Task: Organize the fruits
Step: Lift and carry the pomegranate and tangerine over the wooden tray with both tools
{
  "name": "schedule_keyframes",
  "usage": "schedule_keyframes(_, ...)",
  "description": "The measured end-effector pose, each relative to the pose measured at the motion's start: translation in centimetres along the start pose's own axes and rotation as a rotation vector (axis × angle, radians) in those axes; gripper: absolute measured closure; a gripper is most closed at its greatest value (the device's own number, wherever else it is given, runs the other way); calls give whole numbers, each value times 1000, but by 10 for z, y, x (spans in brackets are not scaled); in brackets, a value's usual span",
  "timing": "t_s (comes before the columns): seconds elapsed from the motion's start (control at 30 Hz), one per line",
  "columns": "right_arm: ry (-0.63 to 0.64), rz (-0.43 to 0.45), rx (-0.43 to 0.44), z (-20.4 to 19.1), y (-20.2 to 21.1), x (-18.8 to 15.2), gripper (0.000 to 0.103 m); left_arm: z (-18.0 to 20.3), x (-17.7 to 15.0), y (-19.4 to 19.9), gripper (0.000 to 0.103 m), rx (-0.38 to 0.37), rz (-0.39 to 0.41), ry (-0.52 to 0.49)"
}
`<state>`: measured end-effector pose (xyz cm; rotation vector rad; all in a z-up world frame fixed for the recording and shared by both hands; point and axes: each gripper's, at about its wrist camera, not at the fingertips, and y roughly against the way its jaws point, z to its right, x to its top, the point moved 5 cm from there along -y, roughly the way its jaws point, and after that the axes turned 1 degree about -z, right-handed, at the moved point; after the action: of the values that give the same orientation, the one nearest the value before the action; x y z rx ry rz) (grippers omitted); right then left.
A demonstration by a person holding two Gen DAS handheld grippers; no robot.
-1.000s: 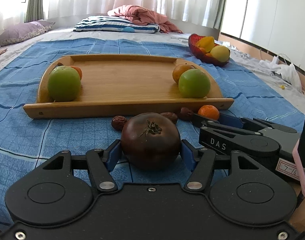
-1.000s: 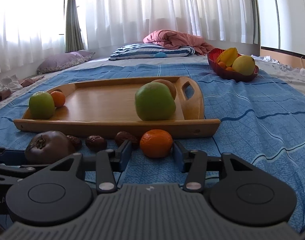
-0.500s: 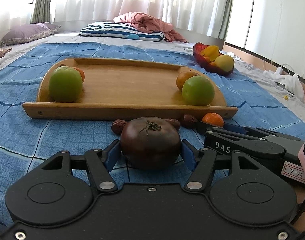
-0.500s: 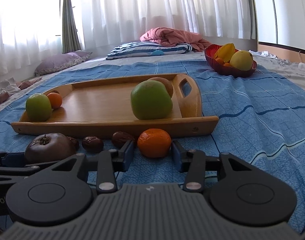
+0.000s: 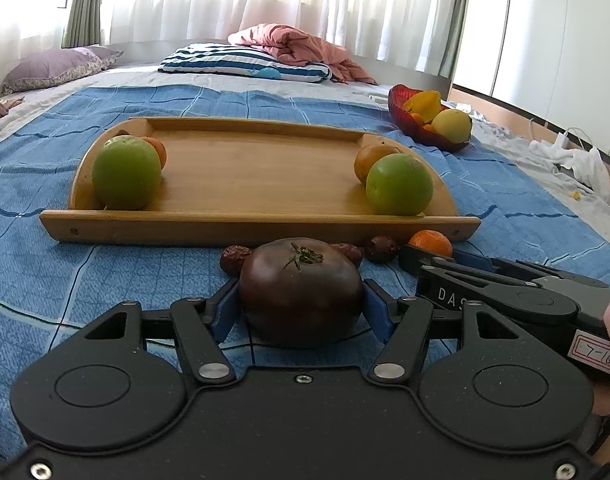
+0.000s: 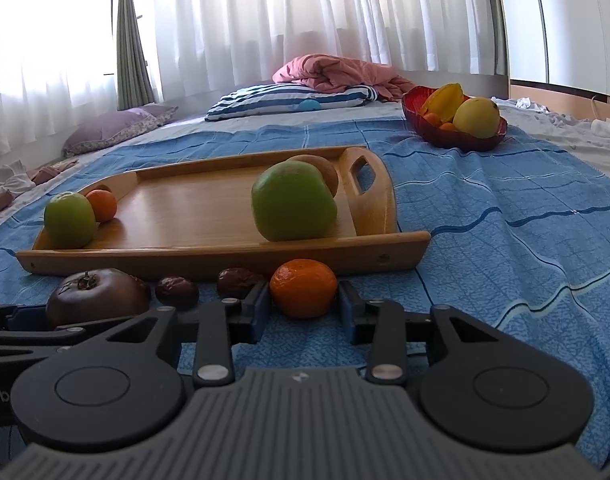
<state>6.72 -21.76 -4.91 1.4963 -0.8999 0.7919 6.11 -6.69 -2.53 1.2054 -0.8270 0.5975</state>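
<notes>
Right wrist view: right gripper (image 6: 304, 307) has just been closing onto the tangerine (image 6: 303, 288); left gripper (image 5: 301, 310) clamps the tomato (image 5: 301, 290). Lift both straight up, clearing the tray (image 5: 261, 222) rim.

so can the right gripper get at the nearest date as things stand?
Probably not yet: the right gripper is shut on the mandarin, jaws just closing. The date lies just beside its left finger.

Dark tomato (image 5: 301, 290) hides 1 date (image 5: 347, 251) partly.

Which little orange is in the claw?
The orange lying on the blue blanket, between the right claw's pads. The other small orange sits on the tray.
</notes>
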Motion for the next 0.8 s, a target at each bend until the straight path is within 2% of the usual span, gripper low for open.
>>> schedule_keyframes(0.33, -2, 44, -28, 0, 12, 5, 64, 2, 3, 7, 42, -25, -13, -16)
schedule_keyframes(0.8, -11, 102, -19, -4, 27, 23, 64, 5, 18, 32, 42, -29, 37, -58)
